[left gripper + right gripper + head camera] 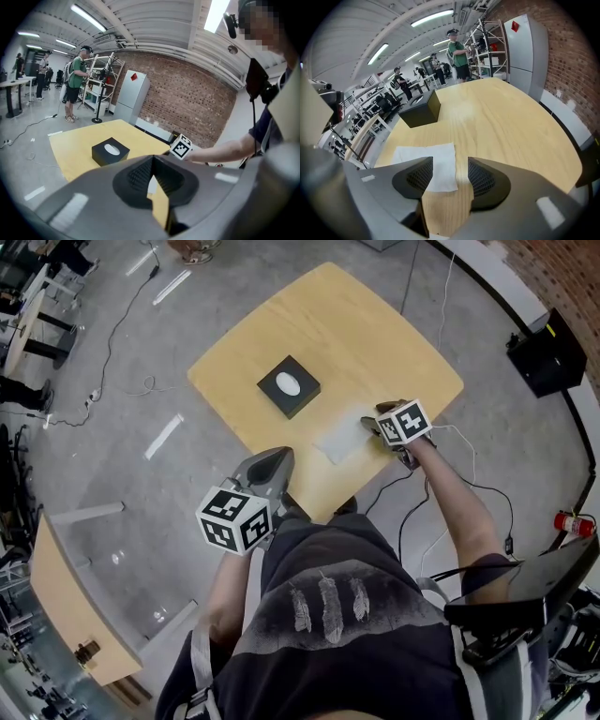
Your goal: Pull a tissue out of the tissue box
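Observation:
A black tissue box [289,386] with a white oval opening stands near the middle of the light wood table [375,343]. One white tissue [339,439] lies flat on the table between the box and the near edge. My right gripper [375,424] hangs low over the tissue's right side, open. In the right gripper view a corner of the tissue [433,161] shows in the gap of the right gripper [450,171], with the pads clear of it and the box [419,109] beyond. My left gripper [278,460] is shut and empty at the table's near edge. From the left gripper [152,165] the box [110,152] lies ahead.
Cables trail over the grey floor left of the table and near my right arm. A black case [548,352] and a red extinguisher [572,523] sit at the right. Another wooden table [66,601] is at lower left. People stand by shelves [101,79] far behind.

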The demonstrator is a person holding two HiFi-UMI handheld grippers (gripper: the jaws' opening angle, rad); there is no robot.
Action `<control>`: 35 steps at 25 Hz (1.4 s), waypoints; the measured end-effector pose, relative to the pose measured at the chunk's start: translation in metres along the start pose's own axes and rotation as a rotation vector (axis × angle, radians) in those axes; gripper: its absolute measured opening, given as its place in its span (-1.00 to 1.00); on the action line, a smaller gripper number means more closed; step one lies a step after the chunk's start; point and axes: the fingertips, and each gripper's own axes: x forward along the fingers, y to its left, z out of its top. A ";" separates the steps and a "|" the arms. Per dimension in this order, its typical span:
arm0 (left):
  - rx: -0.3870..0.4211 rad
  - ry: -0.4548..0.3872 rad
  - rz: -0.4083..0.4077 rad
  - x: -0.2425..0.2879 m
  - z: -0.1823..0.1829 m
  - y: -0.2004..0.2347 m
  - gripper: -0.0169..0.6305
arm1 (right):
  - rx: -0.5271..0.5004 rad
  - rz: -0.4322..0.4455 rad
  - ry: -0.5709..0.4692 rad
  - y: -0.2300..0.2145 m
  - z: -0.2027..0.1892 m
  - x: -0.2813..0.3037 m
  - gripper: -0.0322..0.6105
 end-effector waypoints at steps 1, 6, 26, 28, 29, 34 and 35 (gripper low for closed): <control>0.000 0.001 0.000 0.000 0.000 0.000 -0.95 | 0.015 -0.004 -0.008 -0.003 0.000 -0.002 -0.17; 0.012 0.006 -0.005 0.002 0.002 -0.002 -0.95 | 0.098 -0.019 -0.083 -0.018 0.008 -0.017 -0.17; 0.113 0.040 0.008 0.006 -0.001 -0.044 -0.95 | 0.203 -0.056 -0.270 -0.024 0.012 -0.070 -0.90; 0.135 0.044 0.032 0.001 0.000 -0.049 -0.95 | 0.194 -0.031 -0.266 -0.015 0.010 -0.068 -0.90; 0.142 0.044 0.045 -0.001 0.001 -0.050 -0.95 | 0.191 -0.025 -0.260 -0.013 0.009 -0.066 -0.90; 0.158 0.048 0.106 -0.012 -0.004 -0.039 -0.95 | 0.186 0.020 -0.251 0.006 0.011 -0.051 -0.90; 0.158 0.049 0.113 -0.015 -0.006 -0.037 -0.95 | 0.177 0.029 -0.245 0.013 0.012 -0.048 -0.90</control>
